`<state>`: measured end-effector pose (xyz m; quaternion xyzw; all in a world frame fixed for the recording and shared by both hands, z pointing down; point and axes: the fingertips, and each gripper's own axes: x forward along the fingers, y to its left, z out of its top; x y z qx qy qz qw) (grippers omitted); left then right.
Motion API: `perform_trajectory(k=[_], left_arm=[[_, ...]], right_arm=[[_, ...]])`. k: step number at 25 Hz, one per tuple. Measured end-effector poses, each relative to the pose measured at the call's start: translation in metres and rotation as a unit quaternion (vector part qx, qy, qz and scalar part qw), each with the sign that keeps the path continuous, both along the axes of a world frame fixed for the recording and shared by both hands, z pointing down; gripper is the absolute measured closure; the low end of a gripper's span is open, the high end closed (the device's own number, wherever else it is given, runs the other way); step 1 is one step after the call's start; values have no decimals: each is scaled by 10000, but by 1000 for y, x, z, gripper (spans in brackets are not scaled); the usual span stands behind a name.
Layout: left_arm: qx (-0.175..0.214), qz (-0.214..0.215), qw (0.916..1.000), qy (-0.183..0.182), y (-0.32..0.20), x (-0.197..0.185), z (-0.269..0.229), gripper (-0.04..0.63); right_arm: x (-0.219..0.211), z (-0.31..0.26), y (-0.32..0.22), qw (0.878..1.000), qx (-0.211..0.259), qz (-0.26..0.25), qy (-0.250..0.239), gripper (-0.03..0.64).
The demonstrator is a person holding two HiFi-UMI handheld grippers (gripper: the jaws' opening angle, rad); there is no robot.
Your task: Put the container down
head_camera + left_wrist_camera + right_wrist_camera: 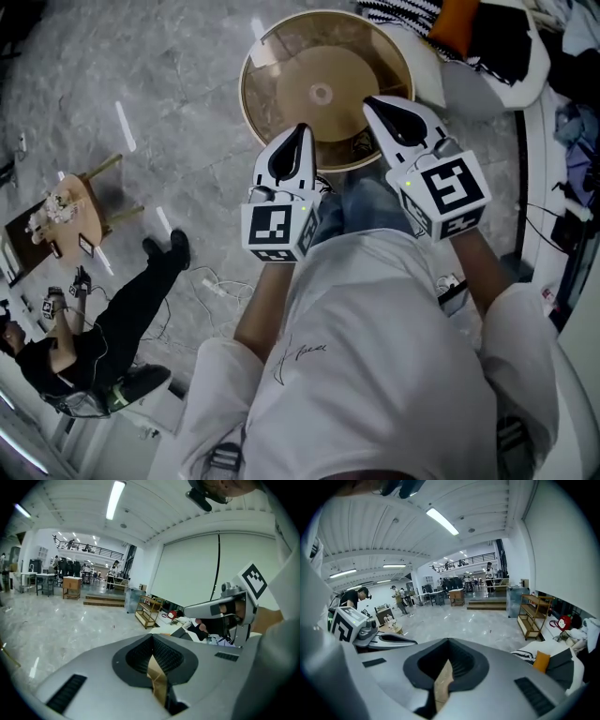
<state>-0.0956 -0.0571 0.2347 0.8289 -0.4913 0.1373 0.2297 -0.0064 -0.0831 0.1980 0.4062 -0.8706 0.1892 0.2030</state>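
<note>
No container shows in any view. My left gripper (302, 127) and right gripper (367, 99) are held side by side in front of my chest, above a round wooden table (281, 103) with a glass top. Both point forward and level across the room. In the left gripper view the left gripper (151, 636) has its jaws together with nothing between them, and the right gripper (187, 609) hangs to its right. The right gripper (448, 641) likewise stands shut and empty in its own view, with the left gripper (414, 642) at its left.
A person in black (103, 323) sits on the floor at the left, beside a small wooden stool (75, 211) with items on it. Cables (220, 286) trail on the marble floor. A sofa with cushions (487, 52) is at the top right, a wooden shelf (534, 616) beyond.
</note>
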Motion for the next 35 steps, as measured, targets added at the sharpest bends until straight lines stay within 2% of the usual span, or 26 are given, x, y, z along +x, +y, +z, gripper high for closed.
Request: perform_trajectory(k=[14, 30, 35], left_arm=[[320, 100, 9994, -88, 21, -12, -58, 577], [702, -70, 9973, 189, 53, -12, -101, 577], [847, 83, 9962, 184, 61, -3, -113, 577]], right_arm=[[-4, -42, 23, 9998, 161, -81, -71, 601], [3, -72, 64, 9992, 242, -154, -291, 601], [5, -84, 74, 9982, 420, -279, -321, 601]])
